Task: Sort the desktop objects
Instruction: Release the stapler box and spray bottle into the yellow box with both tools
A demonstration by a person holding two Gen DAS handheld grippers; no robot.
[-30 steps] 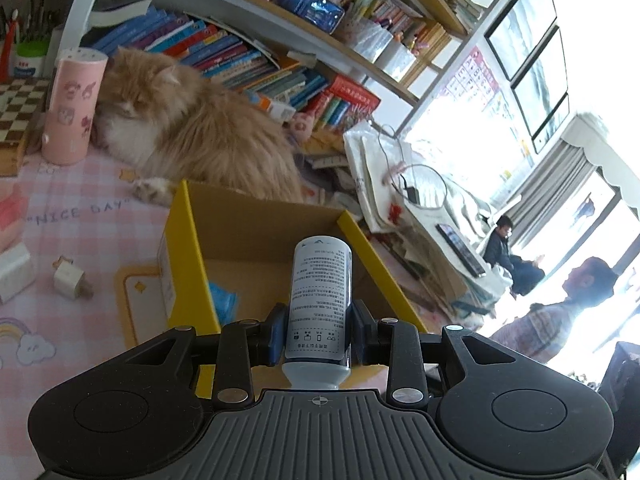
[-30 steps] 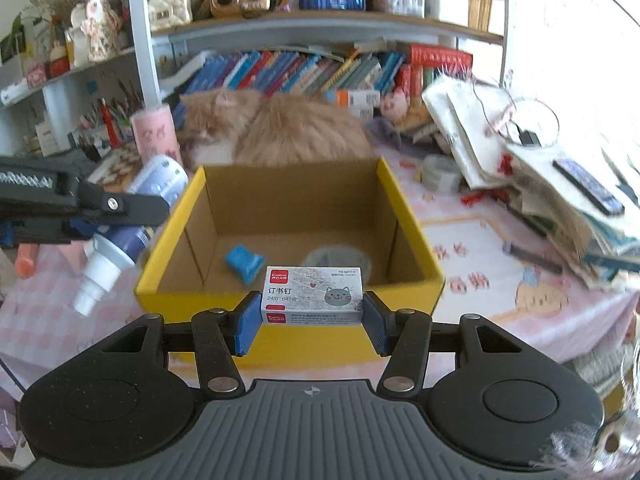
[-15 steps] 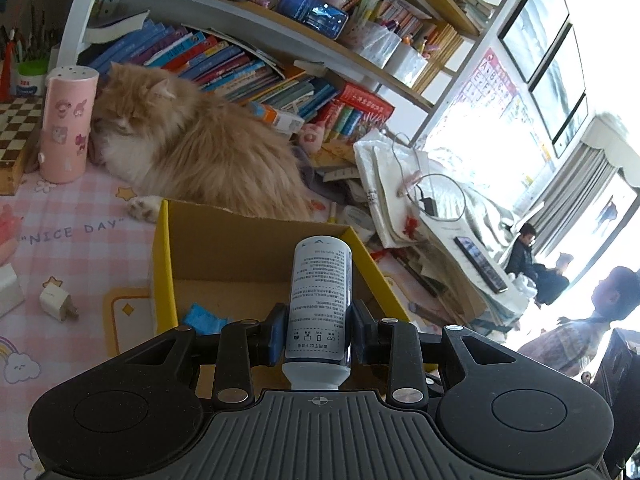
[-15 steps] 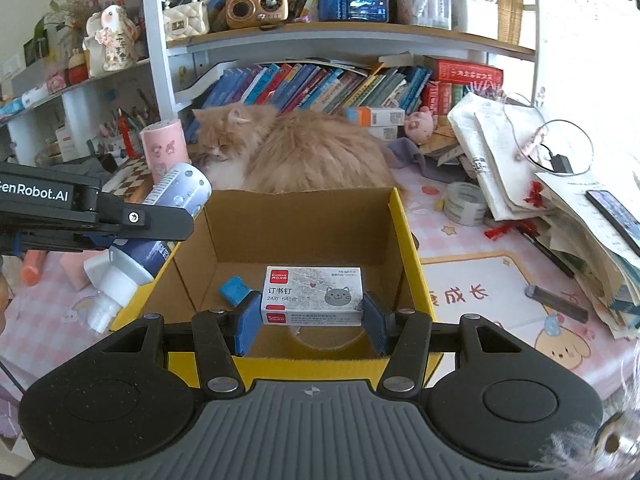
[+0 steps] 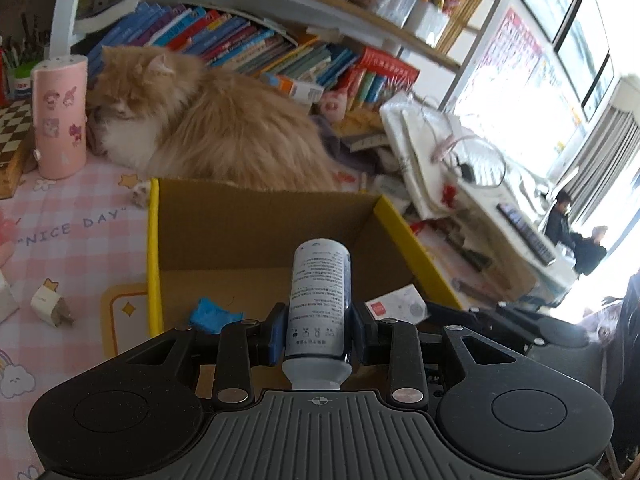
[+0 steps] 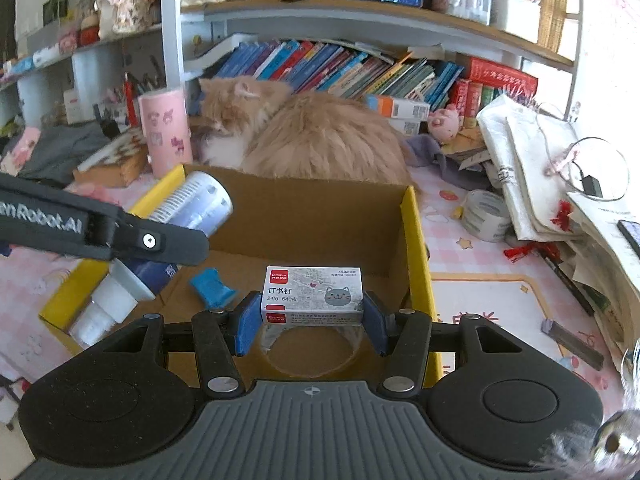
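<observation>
Hanging over the open cardboard box (image 6: 320, 216), the staple box (image 6: 314, 294) sits pinched between the right gripper (image 6: 312, 316) fingers, while the left gripper (image 5: 318, 330) fingers pinch a spray bottle (image 5: 320, 308) above the same box. Both loads share one opening, so a careless drop could knock them together or bounce the smooth, round bottle off the stiff yellow rim. The fluffy cat (image 6: 304, 136) lies just behind; a clatter might startle it across the bench (image 6: 480, 304).
</observation>
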